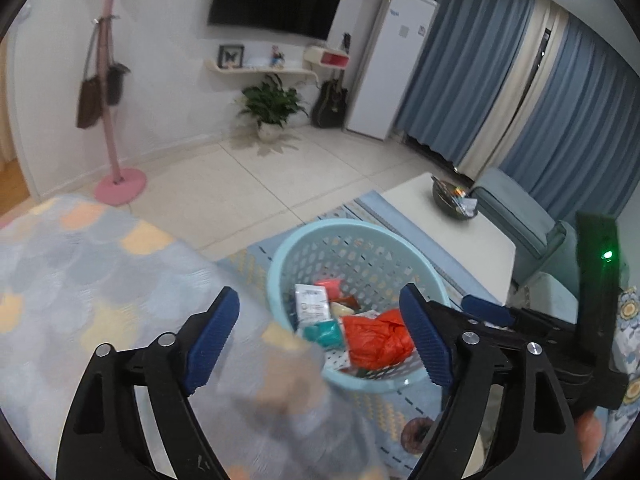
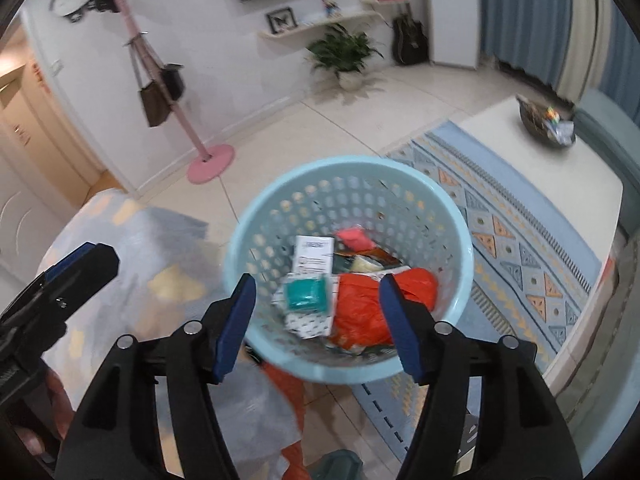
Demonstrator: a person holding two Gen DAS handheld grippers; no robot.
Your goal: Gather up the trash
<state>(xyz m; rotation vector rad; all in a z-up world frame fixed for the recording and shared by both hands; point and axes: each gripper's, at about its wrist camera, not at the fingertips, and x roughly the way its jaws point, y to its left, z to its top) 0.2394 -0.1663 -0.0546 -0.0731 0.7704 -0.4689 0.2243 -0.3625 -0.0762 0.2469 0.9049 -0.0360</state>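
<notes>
both tongs, left tongs (image 1: pixel 320 340) and right tongs (image 2: pixel 318 320), hang open and empty over the blue basket (image 2: pixel 452 216). an orange bag (image 2: pixel 360 312) and a teal packet (image 2: pixel 306 290) lie inside

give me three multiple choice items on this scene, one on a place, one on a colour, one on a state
1. Where does the crumpled orange plastic bag lie?
A. on the white table
B. inside the round light blue perforated plastic basket
C. on the tiled floor

2. What colour is the coat stand's round base?
A. pink
B. black
C. green

3. How are the right gripper's jaws?
A. clamped on the bag
B. shut, empty
C. open, holding nothing

Key: B, the bag sits among wrappers within the basket wall; A, the base is pink; C, the blue pads stand apart with nothing between them.
</notes>
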